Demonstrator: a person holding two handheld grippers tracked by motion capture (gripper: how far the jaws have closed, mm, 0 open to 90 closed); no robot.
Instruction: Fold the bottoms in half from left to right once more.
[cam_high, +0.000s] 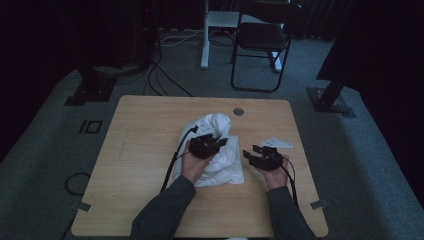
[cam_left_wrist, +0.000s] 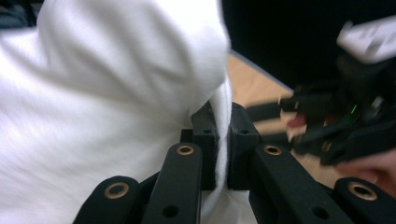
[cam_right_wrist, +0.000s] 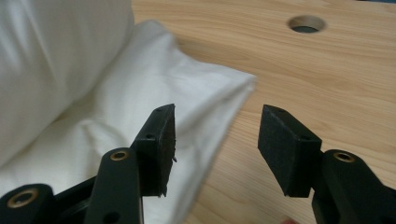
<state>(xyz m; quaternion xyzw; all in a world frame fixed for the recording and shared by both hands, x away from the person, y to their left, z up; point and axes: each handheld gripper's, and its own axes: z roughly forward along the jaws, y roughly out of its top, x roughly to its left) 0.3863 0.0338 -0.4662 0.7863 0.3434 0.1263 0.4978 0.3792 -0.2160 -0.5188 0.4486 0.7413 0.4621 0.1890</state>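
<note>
Figure: two-handed handling of a white pillow in its pillowcase (cam_high: 212, 150) on a light wooden table (cam_high: 145, 150), centre of the high view. My left gripper (cam_high: 209, 145) sits on top of the white bundle at mid-frame, its jaws pinched down on a thin fold of the pillowcase; in the left gripper view the white cloth (cam_left_wrist: 223, 140) runs straight up between the two black pads, which press on it from both sides. I judge this pinch serves to anchor the case edge so that the stuffed bulk, rising in the upper left of that view, cannot slide away. My right gripper (cam_high: 261, 156) hovers just right of the bundle, lower right of centre, jaws standing partly apart with nothing between them; in the right gripper view its pads frame the flat, empty corner of the pillowcase (cam_right_wrist: 205, 98) lying on the wood at the frame's middle. That stance suggests a reach for the loose corner, so both sides of the case can be worked together. A round cable hole (cam_high: 238, 111) lies beyond, toward the top edge of the table.
</note>
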